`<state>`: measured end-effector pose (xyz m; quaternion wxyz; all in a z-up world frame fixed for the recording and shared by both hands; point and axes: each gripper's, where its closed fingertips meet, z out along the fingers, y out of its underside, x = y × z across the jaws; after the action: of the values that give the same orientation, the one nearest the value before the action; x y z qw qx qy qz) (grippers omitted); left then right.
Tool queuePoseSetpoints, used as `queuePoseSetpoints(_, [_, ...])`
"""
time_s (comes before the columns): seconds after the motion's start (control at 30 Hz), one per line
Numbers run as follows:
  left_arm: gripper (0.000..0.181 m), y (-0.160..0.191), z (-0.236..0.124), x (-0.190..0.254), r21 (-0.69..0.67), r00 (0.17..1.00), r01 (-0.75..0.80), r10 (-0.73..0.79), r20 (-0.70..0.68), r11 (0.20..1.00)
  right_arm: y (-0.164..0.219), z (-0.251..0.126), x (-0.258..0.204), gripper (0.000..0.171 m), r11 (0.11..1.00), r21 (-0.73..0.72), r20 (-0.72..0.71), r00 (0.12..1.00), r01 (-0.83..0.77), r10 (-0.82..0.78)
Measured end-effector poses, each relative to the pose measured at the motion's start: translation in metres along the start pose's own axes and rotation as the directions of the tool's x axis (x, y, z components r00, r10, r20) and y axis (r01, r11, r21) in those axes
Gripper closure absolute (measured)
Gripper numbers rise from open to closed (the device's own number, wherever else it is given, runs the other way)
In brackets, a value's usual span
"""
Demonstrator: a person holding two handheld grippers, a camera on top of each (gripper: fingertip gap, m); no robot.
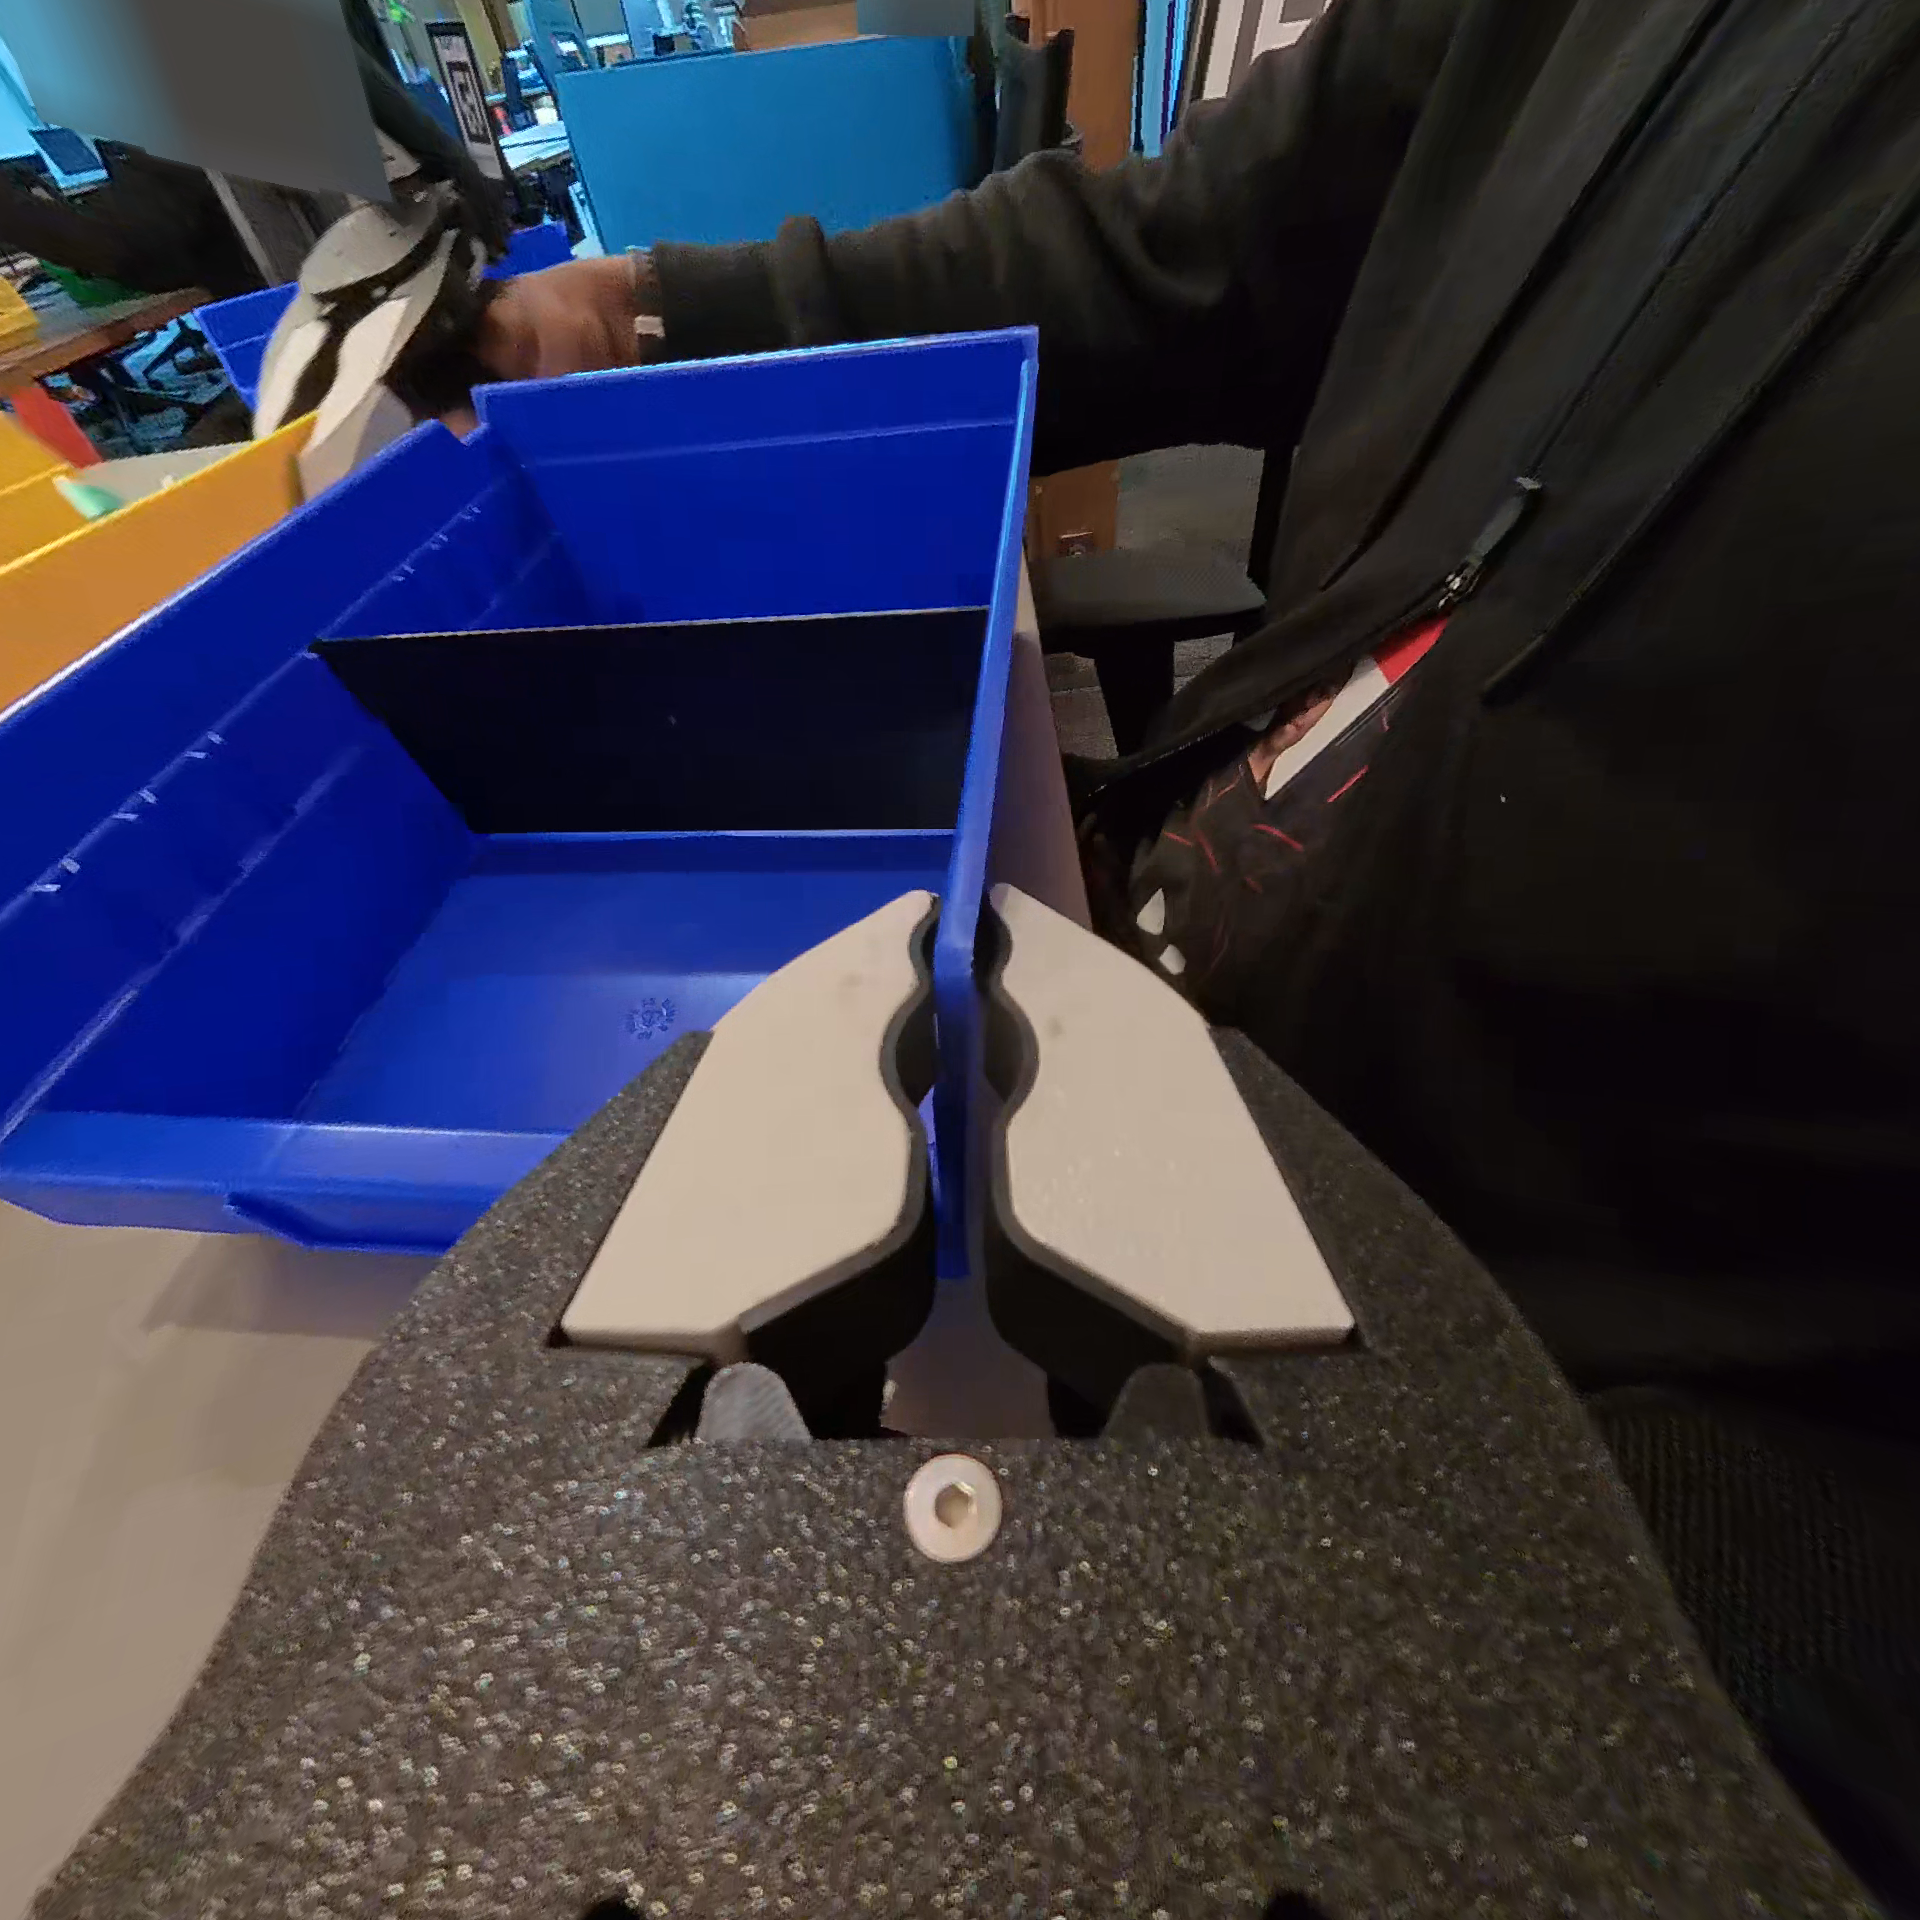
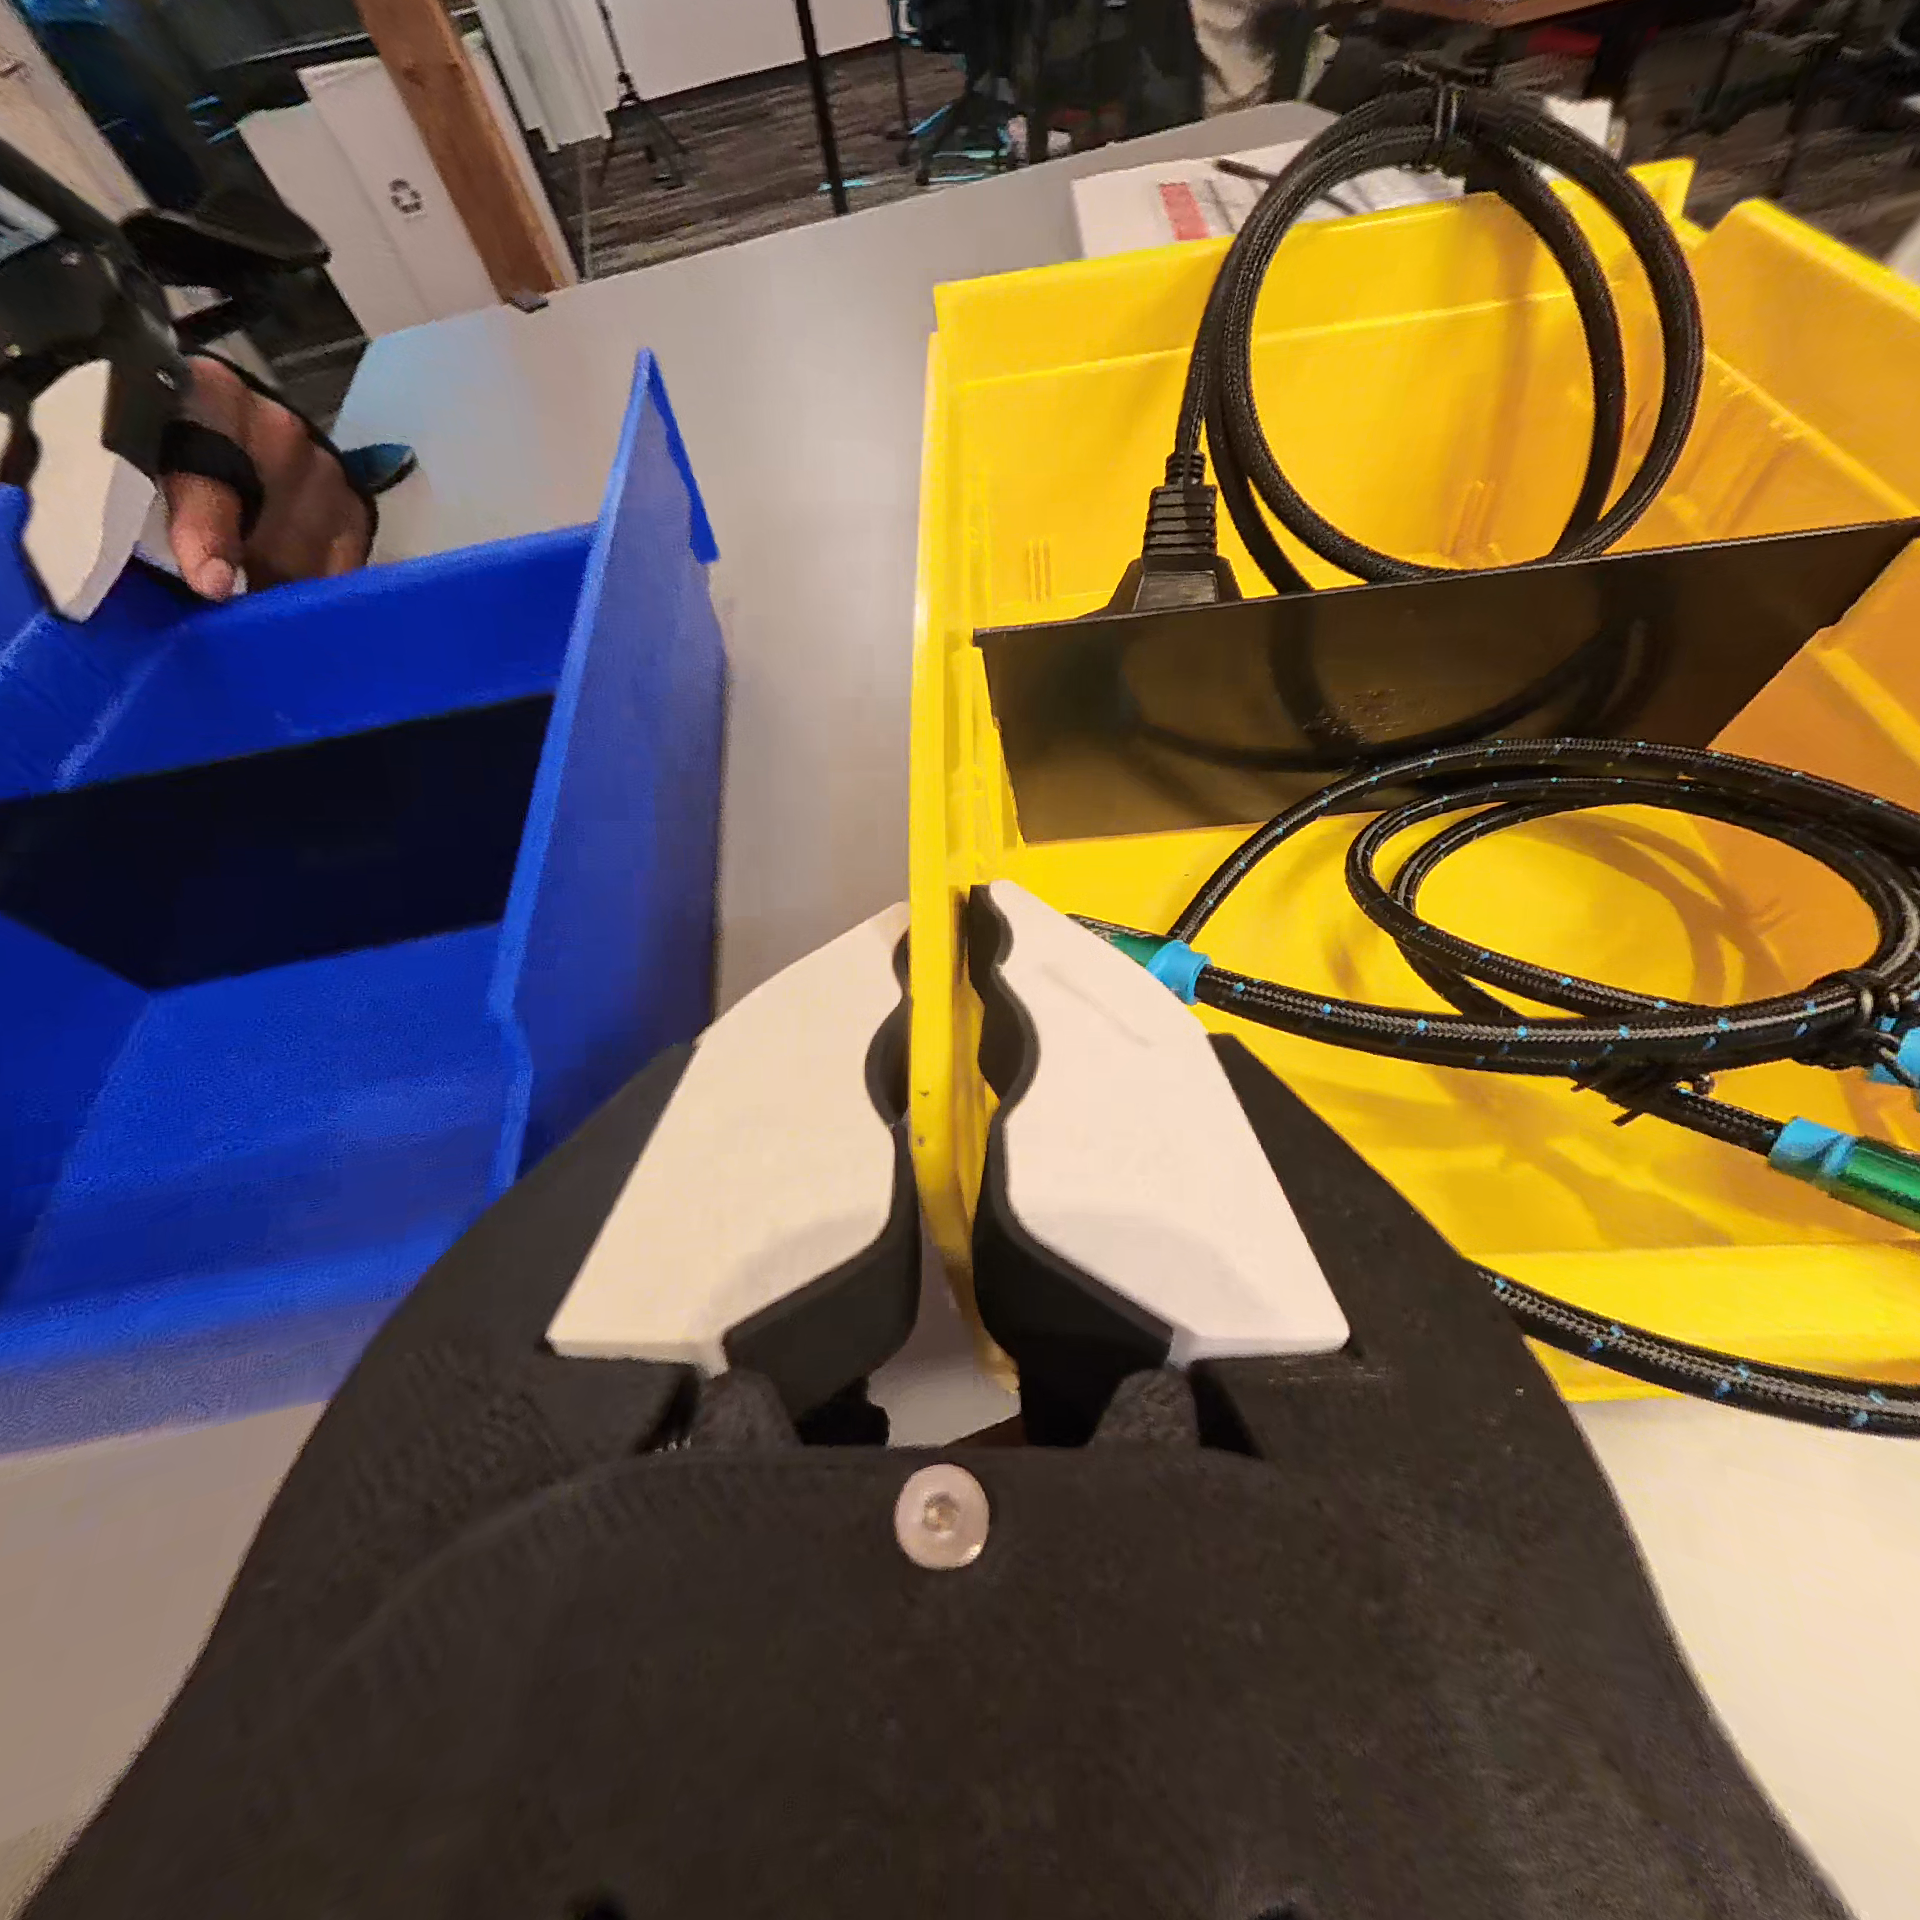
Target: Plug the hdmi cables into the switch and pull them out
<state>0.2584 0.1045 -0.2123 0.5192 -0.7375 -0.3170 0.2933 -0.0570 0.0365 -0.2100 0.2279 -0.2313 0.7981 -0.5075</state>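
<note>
HDMI cables: two bundles are lying in the yellow bin, filling the right half of the right wrist frame; no switch is showing in either view.
Table: pale grey, carrying both bins, which are sitting side by side with a strip of bare top between them.
Yellow bin: a black divider is splitting it into a far compartment at upper right and a near one at lower right.
Blue bin: holding nothing visible apart from its own dark divider, at centre left of the left wrist frame.
Right gripper: clenching the left wall of the yellow bin, one finger inside and one outside.
Left gripper: pinching the right wall of the blue bin in the same way.
Far cable: plain black braid, coiled and tied at the top, with its black moulded plug resting behind the divider.
Near cable: black braid flecked with blue, looped and tied, its ends having blue collars and green metal shells.
Handling, judged: the braid is looking light, limp and springy, so a grip on it would be slipping and unwinding.
Hold point, judged: the rigid plug body is offering the firm, flat grasp; squeezing its broad faces behind the metal tip should be keeping it aligned with a port.
Risk, judged: the ties are keeping each coil bunched, so a lifted plug may be dragging the whole bundle.
</note>
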Motion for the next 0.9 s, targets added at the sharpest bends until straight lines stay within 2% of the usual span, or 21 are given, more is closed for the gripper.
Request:
queuePoseSetpoints(0.27, [0.177, -0.012, 0.037, 0.006, 0.001, 1.000, -0.006, 0.006, -0.005, 1.000, -0.021, 0.061, -0.033, 0.163, 0.998, -0.047, 0.154, 0.988, 0.030, -0.022])
queuePoseSetpoints(0.33, [0.177, -0.013, 0.042, 0.006, 0.001, 1.000, -0.009, 0.009, 0.003, 1.000, -0.023, 0.064, -0.034, 0.165, 0.995, -0.072, 0.148, 0.988, 0.064, -0.053])
queuePoseSetpoints(0.4, [0.175, -0.014, 0.042, 0.007, 0.001, 1.000, -0.026, 0.026, 0.015, 1.000, -0.024, 0.059, -0.028, 0.154, 0.984, -0.101, 0.081, 0.987, 0.145, -0.137])
queuePoseSetpoints(0.5, [0.152, -0.018, 0.037, 0.004, 0.037, 0.999, -0.016, 0.014, 0.044, 0.999, -0.036, 0.036, -0.018, 0.138, 0.974, -0.100, -0.031, 0.978, 0.202, -0.206])
queuePoseSetpoints(0.57, [0.143, -0.024, 0.028, -0.002, 0.083, 0.998, 0.014, -0.019, 0.064, 0.996, -0.053, 0.007, -0.005, 0.136, 0.974, -0.067, -0.168, 0.960, 0.215, -0.224])
queuePoseSetpoints(0.63, [0.137, -0.033, 0.016, -0.013, 0.147, 0.992, 0.042, -0.059, 0.113, 0.988, -0.073, -0.035, 0.007, 0.136, 0.981, -0.013, -0.317, 0.929, 0.194, -0.188])
queuePoseSetpoints(0.67, [0.128, -0.036, 0.009, -0.021, 0.166, 0.986, 0.059, -0.083, 0.143, 0.984, -0.080, -0.057, 0.008, 0.136, 0.987, 0.019, -0.372, 0.917, 0.159, -0.140])
queuePoseSetpoints(0.7, [0.127, -0.038, 0.002, -0.033, 0.177, 0.973, 0.080, -0.116, 0.201, 0.981, -0.083, -0.078, 0.005, 0.135, 0.993, 0.053, -0.410, 0.909, 0.107, -0.077])
queuePoseSetpoints(0.8, [0.124, -0.049, -0.029, -0.080, 0.286, 0.894, 0.172, -0.271, 0.357, 0.943, -0.066, -0.114, -0.035, 0.129, 0.996, 0.081, -0.382, 0.921, -0.041, 0.069])
queuePoseSetpoints(0.9, [0.124, -0.064, -0.072, -0.135, 0.498, 0.751, 0.276, -0.508, 0.423, 0.822, -0.025, -0.119, -0.084, 0.115, 0.987, 0.022, -0.350, 0.923, -0.161, 0.159])
